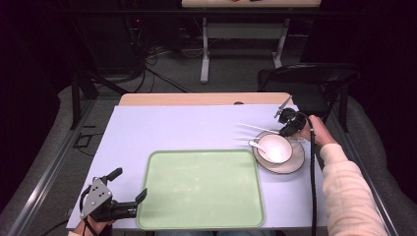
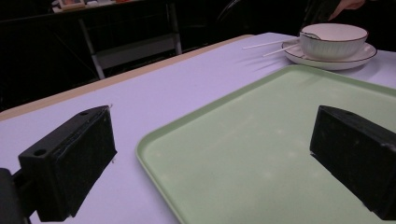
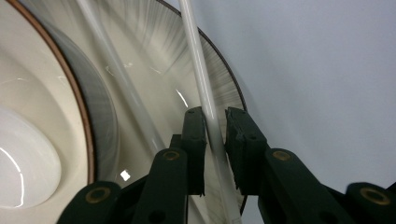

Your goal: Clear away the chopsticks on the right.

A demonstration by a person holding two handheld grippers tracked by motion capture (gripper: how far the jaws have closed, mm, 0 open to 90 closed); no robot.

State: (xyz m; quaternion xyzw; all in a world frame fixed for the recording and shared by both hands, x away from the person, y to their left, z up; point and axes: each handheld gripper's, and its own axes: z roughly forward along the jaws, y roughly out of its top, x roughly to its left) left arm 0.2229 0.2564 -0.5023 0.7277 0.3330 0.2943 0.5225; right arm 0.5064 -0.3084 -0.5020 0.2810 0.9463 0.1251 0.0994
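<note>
Chopstick [image 3: 205, 93] ends cut by top and bottom edges in right gripper view. Bowl [image 3: 28, 154] cropped left. Tray [image 2: 280, 154] cropped right, left gripper view.

The high view looks forward and down from above the person's side onto the whole table [image 1: 162, 123], with the green tray [image 1: 201, 189] near its lower middle. The left gripper view sits low at the table's near left corner, facing across the tray [image 2: 261, 140] toward the distant bowl [image 2: 332, 39] and saucer [image 2: 327, 59]. The right gripper view presses very close over that same saucer [image 3: 154, 79] and bowl [image 3: 28, 140], facing down along a white chopstick [image 3: 201, 79].
</note>
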